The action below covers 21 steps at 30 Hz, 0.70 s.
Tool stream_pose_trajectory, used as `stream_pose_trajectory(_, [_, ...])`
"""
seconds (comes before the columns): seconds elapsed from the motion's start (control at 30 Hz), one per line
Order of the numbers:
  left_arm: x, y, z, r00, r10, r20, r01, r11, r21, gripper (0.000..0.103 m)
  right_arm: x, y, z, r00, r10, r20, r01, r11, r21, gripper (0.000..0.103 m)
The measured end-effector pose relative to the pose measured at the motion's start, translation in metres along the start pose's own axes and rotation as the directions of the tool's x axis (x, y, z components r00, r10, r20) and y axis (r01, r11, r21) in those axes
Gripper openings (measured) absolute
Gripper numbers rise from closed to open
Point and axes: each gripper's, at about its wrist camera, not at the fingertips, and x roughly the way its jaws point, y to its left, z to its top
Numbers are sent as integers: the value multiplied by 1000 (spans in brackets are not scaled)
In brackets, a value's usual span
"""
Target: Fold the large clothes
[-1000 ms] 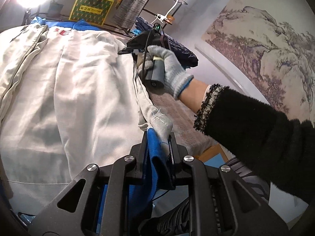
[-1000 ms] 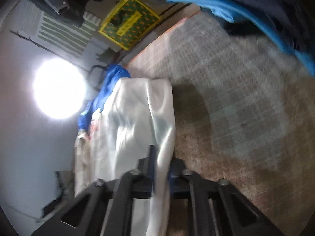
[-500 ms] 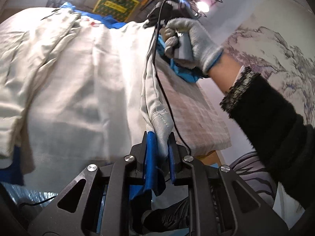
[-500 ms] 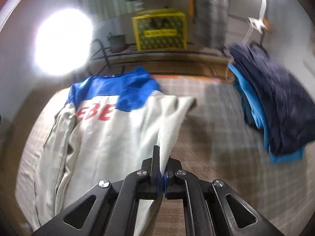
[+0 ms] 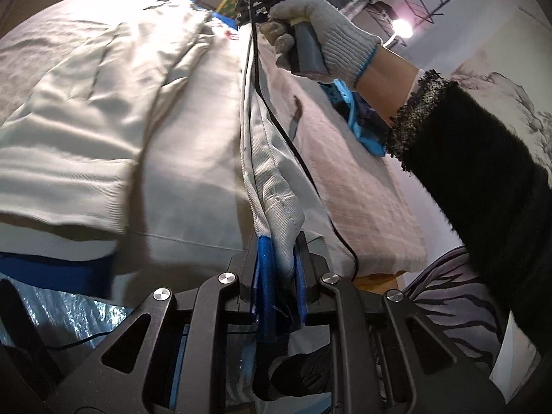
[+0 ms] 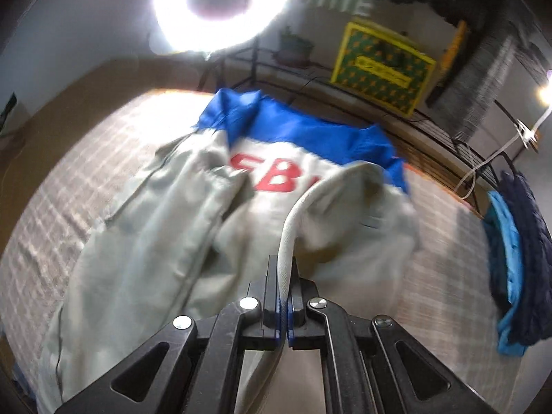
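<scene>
A large cream jacket with a blue yoke and red letters lies back-up on a checked bed cover. My left gripper is shut on the jacket's hem corner, where cream cloth meets a blue band. My right gripper is shut on the jacket's lifted side edge, which curves up from the jaws over the garment. In the left wrist view a gloved hand holds the right gripper's handle above the far end of that same edge. A folded sleeve lies across the jacket's left half.
A stack of dark blue and light blue clothes sits at the bed's right side. Behind the bed stand a ring light, a metal rack and a yellow-green box. A black cable trails along the jacket's edge.
The right gripper carried the jacket's side edge leftwards over the garment, rolling as it went, and the red letters came into its view. The left gripper moved along with the hem corner still held.
</scene>
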Motion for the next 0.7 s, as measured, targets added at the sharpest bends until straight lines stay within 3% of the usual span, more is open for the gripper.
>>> stream_pose_trajectory(0.23, [-2, 18, -2, 1000, 20, -3, -20, 999, -38, 14, 34, 20, 1, 999, 21, -48, -21, 1000, -10, 0])
stream_pose_trajectory(0.3, [-3, 20, -3, 1000, 14, -5, -14, 999, -50, 14, 35, 13, 2, 997, 70, -45, -68, 997, 27, 0])
stream_pose_trajectory(0.4, [-7, 21, -4, 1000, 18, -2, -18, 998, -52, 14, 24, -10, 3, 965, 262, -11, -258, 957, 131, 18])
stream_pose_trajectory(0.47, [-9, 23, -7, 1000, 13, -3, -13, 998, -63, 14, 0, -33, 2, 940, 336, 61, -341, 920, 192, 34])
stream_pose_trajectory(0.57, [-8, 24, -6, 1000, 23, 0, -23, 998, -58, 14, -39, -59, -7, 896, 420, 145, -444, 865, 234, 34])
stream_pose_trajectory(0.7, [-11, 19, -6, 999, 48, 16, -48, 999, -27, 14, -91, -74, -40, 894, 415, 170, -443, 875, 195, 33])
